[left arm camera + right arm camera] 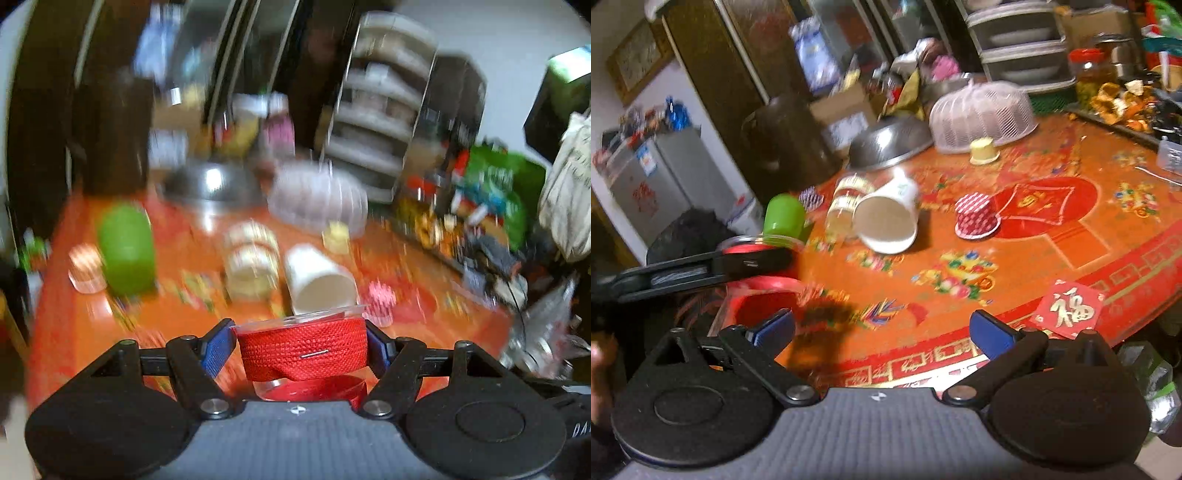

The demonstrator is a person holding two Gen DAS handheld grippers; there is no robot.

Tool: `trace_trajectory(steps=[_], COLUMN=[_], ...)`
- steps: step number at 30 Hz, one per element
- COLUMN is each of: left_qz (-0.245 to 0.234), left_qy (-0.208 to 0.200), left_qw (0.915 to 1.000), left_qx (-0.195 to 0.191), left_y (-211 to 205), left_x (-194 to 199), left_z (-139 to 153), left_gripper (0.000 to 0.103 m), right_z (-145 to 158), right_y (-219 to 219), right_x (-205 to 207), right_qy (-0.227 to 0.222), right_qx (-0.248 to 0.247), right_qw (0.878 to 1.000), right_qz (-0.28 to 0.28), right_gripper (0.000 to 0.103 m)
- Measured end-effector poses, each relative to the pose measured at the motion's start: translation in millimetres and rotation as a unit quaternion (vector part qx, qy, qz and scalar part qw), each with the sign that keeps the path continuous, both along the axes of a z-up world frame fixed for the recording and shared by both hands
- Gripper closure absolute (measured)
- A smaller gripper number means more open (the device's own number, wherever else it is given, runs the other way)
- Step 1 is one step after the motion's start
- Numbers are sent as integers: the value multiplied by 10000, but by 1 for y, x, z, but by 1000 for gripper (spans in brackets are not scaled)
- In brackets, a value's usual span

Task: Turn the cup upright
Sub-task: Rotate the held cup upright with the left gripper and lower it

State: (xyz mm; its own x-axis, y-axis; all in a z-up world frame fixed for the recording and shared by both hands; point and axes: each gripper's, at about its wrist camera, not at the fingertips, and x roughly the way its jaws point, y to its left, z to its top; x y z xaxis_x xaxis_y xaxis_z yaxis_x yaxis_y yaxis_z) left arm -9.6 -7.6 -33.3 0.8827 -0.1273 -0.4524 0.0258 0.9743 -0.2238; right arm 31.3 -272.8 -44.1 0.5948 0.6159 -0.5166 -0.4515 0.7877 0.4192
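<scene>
My left gripper (301, 347) is shut on a clear plastic cup wrapped in red ribbon (303, 350), held upright above the near table edge; it also shows at the left of the right wrist view (757, 247). My right gripper (882, 332) is open and empty over the table's front edge. A white paper cup (886, 221) lies on its side in the middle, mouth toward me; it shows in the left wrist view too (317, 280). A clear cup with gold bands (846, 206) lies beside it. A green cup (785, 218) and a red checkered cup (975, 216) stand upside down.
An orange-red patterned tablecloth (1052, 258) covers the table. At the back stand an upturned metal bowl (890, 142), a white mesh food cover (982, 114) and a small yellow cup (983, 150). A cluttered tray (1126, 107) is at the right. A red stool (761, 299) stands below left.
</scene>
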Motion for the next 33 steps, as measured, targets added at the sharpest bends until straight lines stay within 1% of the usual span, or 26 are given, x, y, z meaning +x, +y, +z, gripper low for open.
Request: trace_trajectory(steps=[1,3,5,7,10,13,16,17,19,21,23,25,28,29,30,33], left_qz=[46,13,65,171,591,1023,1179,1287,1415,1473,1517,1501,1491,1491,1467,1394], left_qy=[-234,-504,-651,-823,-1291,-1897,-2014,-2054,-2053,-1966,-1802,-1760,-1331,-1202,-1136,-1000], left_qw=[9997,9987,9978,9963,9881,9732,9667,9622,9568,9551,9559,9571,9616,9635,9652,9666], left_qx=[74,116,65,167,599,798,1047,1240,1497,1659,1753,1744,1881,1870,1843,1904], left_y=[1,1,1,-3,-13,-19,-33,-40,-51,-57,-60,-61,-66,-65,-64,-65], left_x=[-8,-18,-25,-32,-45,-59,-60,-59,-52,-45,-36,-28,-14,-9,-8,-6], left_z=[-1,-4,-11,-14,-15,-16,-21,-25,-32,-37,-36,-32,-35,-34,-35,-38], left_gripper=[28,28,28,28,28,28,29,29,29,29,29,29,29,29,29,29], right_z=[-4,-9,-16,-21,-28,-33,-32,-32,-34,-36,-41,-45,-49,-50,-50,-53], right_y=[-2,-8,-12,-14,-21,-24,-23,-24,-28,-33,-39,-43,-44,-44,-44,-46], right_x=[-1,-4,-6,-7,-14,-23,-36,-39,-45,-44,-44,-42,-39,-38,-38,-40], right_qy=[-55,-95,-101,-78,-94,-116,-393,-505,-695,-726,-691,-662,-564,-538,-534,-543], right_qx=[80,301,510,624,927,1163,1160,1166,1213,1344,1509,1568,1611,1619,1629,1677], right_qw=[9999,9994,9985,9979,9954,9928,9921,9914,9891,9865,9838,9825,9824,9824,9823,9814], right_qz=[-31,-137,-143,-172,-239,-247,-278,-320,-460,-591,-683,-756,-760,-761,-761,-756], right_gripper=[1,1,1,1,1,1,1,1,1,1,1,1,1,1,1,1])
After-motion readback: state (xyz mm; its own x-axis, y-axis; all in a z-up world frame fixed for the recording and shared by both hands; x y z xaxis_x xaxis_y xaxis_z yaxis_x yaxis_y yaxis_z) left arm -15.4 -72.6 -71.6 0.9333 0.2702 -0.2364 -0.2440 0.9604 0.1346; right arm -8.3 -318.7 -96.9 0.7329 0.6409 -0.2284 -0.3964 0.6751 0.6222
